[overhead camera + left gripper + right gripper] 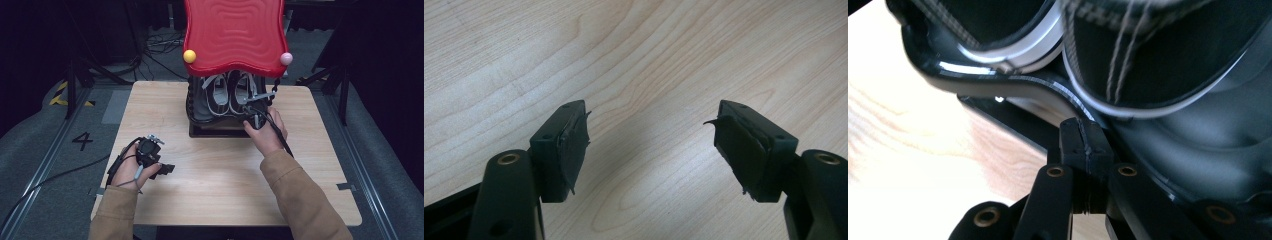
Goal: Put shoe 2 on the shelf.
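Observation:
A pair of black shoes with white soles (pixel 227 95) lies on the black lower shelf (pixel 200 114) of a small rack with a wavy red top (pixel 235 35). My right gripper (pixel 254 120) is at the shelf's front right edge, just below the right shoe. In the right gripper view its jaws (pixel 1083 132) are pressed together with nothing between them, their tips against the glossy black shelf rim (pixel 998 82) under the shoes (pixel 1173 55). My left gripper (pixel 167 169) rests low over the table's left side. Its jaws (pixel 651 135) stand wide open over bare wood.
The rack stands at the back middle of the light wooden table (pixel 215 175). A yellow ball (pixel 189 56) and a pink ball (pixel 285 58) sit on the red top's front corners. Cables trail from both grippers. Dark floor with stands surrounds the table.

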Demonstrator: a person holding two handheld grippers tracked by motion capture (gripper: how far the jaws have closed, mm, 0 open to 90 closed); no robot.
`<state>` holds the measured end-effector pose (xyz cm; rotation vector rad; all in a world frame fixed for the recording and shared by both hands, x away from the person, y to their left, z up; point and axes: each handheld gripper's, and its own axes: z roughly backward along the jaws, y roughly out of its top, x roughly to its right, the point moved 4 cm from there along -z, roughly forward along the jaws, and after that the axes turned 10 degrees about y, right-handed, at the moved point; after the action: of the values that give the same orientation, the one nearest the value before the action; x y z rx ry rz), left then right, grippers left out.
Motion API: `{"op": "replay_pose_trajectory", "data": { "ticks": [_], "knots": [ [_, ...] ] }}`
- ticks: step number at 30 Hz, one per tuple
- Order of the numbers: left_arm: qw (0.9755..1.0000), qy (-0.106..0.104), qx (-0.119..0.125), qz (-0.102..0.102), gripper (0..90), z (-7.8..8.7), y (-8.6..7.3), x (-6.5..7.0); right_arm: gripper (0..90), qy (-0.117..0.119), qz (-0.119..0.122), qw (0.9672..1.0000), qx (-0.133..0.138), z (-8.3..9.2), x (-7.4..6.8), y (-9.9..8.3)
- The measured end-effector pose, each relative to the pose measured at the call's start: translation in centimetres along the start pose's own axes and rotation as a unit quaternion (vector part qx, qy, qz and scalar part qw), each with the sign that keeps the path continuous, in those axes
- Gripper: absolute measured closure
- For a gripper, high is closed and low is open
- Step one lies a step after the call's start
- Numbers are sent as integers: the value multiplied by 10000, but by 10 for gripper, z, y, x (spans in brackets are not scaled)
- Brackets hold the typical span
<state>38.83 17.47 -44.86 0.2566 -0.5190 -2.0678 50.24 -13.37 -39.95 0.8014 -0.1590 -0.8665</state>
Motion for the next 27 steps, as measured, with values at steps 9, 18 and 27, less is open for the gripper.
{"op": "replay_pose_trajectory", "data": {
  "ticks": [9, 18, 27],
  "knots": [
    [10000, 5, 8, -7, 305, 0, 1, 0, 854, 192, 70, 9997, 161, 20, -3, -1],
    [10000, -10, 15, -20, 305, 0, 1, 1, 762, 478, 84, 9986, 195, 50, -7, -3],
    [10000, -36, 28, -77, 305, 2, 2, 3, 616, 615, 172, 9977, 210, 75, -3, -15]
  ]
}}
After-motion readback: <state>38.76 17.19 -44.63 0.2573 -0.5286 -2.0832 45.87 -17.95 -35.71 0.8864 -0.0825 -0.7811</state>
